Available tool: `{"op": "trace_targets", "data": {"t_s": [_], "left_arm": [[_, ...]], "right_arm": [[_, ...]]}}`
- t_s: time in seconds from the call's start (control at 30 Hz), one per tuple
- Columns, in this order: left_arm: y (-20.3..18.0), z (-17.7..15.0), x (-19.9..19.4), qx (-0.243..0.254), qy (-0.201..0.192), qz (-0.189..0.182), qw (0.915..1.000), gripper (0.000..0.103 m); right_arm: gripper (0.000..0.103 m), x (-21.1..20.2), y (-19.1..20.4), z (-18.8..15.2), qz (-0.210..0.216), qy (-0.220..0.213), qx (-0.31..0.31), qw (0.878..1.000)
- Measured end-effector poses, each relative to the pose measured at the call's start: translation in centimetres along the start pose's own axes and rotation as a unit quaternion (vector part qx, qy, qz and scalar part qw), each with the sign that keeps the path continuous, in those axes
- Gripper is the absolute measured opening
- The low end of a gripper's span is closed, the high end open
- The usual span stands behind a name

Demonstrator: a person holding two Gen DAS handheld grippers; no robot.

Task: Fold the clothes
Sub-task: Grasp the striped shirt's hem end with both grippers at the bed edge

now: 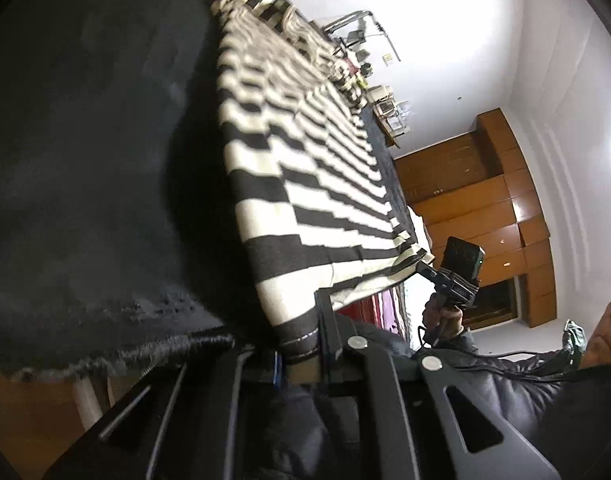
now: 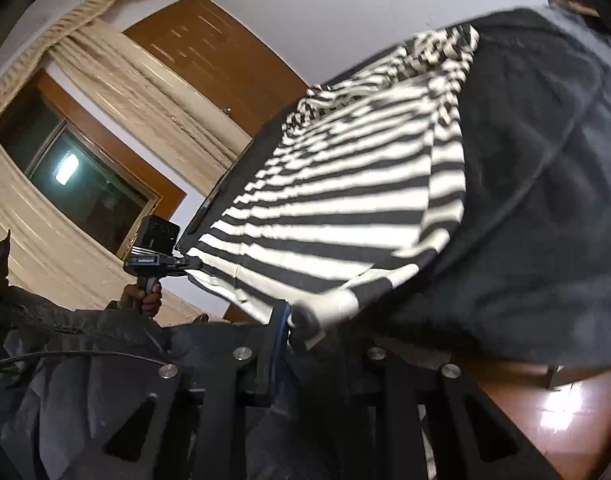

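Left gripper: my left gripper [image 1: 305, 344] is clamped on the near hem corner of the black-and-cream striped knit garment [image 1: 305, 168]; the fabric disappears between its jaws at the bottom of the left wrist view.
Right gripper: my right gripper [image 2: 301, 324] is closed on the other hem corner, where the cloth bunches into a small roll right at the jaws. Each gripper also shows in the other's view, pinching its corner of the hem.
Garment: the striped garment lies spread flat on the dark charcoal cloth-covered bench [image 1: 105, 140], with its hem at the bench's near edge and just lifted off it between my two grippers. Its body runs away from me across the bench.
Far end: beyond the flat body the stripes turn rumpled [image 2: 425, 52], probably the sleeves or neck gathered there; blur keeps me from telling which.
Done so far: by my reading, the garment is laid out and both hem corners are secured. The body shows no crosswise fold.
Left to do: I judge the task early. The hem is not yet carried over toward the far end, the rumpled part wants tidying, and further folds follow.
Behind the bench: clutter on a far surface [image 1: 357, 72], wooden wardrobe panels [image 1: 485, 184], cream curtains [image 2: 117, 92].
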State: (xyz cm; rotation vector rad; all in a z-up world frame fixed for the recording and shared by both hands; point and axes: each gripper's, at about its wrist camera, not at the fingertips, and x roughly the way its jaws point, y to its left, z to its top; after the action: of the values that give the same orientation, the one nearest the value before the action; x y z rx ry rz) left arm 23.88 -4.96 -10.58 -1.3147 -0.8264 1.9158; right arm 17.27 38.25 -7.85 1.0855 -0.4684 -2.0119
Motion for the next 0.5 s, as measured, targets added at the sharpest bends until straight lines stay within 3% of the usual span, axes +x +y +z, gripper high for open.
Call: {"op": "trace_targets", "data": {"t_s": [0.17,0.3,0.5], "left_arm": [[-0.4,1.4,-2.2,0.008,-0.036,-0.010,0.9993,0.014],[-0.2,1.3,-2.6,0.004,-0.041,-0.012,0.9991,0.014],[-0.1,0.6,-2.2,-0.026,-0.033,-0.030,0.9987,0.014]], "right_arm": [[0.023,0.0,0.4,1.3,-0.018,-0.011,-0.020,1.000],[0.023,-0.1,0.2,1.5,-0.060,-0.002,-0.031,0.998],[0.023,0.0,-1.4,1.1,-0.066,0.007,-0.007,0.998]]}}
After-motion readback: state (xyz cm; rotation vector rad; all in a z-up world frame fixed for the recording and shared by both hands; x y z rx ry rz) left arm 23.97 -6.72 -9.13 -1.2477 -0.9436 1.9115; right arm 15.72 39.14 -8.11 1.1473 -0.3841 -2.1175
